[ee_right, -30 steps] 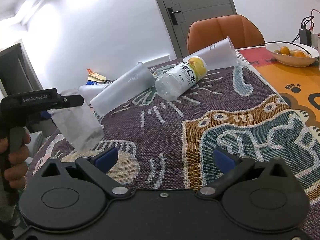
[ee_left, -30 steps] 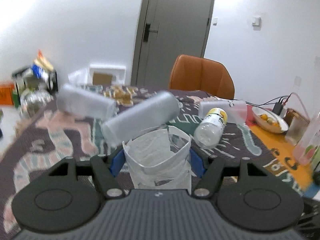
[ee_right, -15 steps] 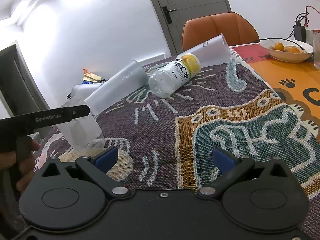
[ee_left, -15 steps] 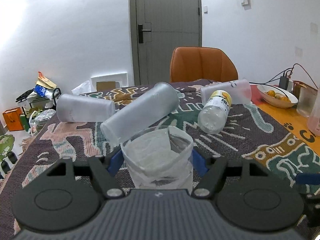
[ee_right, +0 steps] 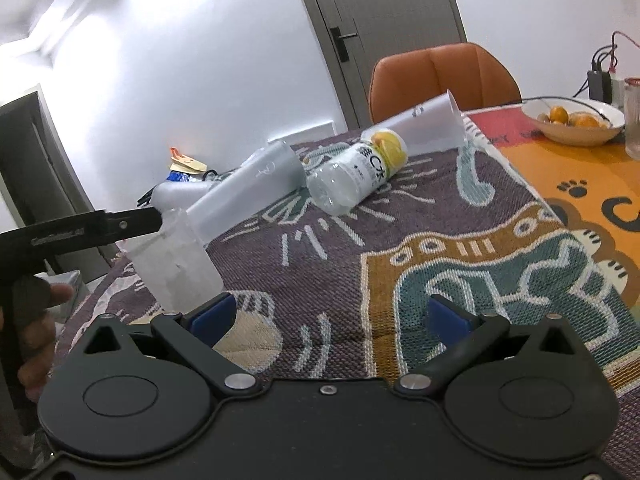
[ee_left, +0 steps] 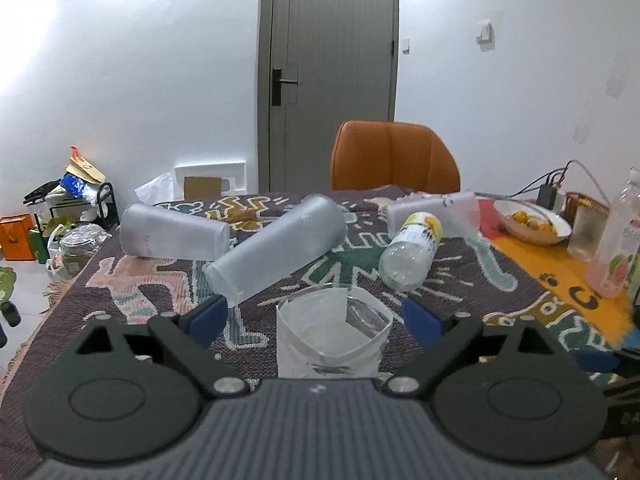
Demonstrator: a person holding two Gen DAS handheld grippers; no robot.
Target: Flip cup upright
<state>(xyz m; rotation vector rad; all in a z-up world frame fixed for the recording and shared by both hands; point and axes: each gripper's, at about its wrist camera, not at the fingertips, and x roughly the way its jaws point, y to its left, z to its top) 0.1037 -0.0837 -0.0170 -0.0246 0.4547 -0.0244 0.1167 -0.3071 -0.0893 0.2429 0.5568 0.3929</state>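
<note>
A crumpled frosted plastic cup [ee_left: 332, 332] stands upright, mouth up, on the patterned cloth between the spread blue pads of my left gripper [ee_left: 314, 314]. The pads stand clear of its sides, so the left gripper is open. The same cup [ee_right: 176, 264] shows at the left of the right wrist view, under the left gripper's black finger [ee_right: 132, 222]. My right gripper [ee_right: 328, 316] is open and empty, low over the cloth to the right of the cup.
Three more frosted cups [ee_left: 276, 244] [ee_left: 172, 232] [ee_left: 436, 212] and a plastic bottle [ee_left: 412, 254] lie on their sides behind. A fruit bowl [ee_left: 532, 224], a glass [ee_left: 586, 232] and a pink bottle [ee_left: 618, 248] stand at the right. An orange chair [ee_left: 394, 156] is beyond the table.
The left gripper lowered the cup to the cloth, turned it fully upright, and its pads opened away from it. The right gripper stayed open and drifted slightly.
</note>
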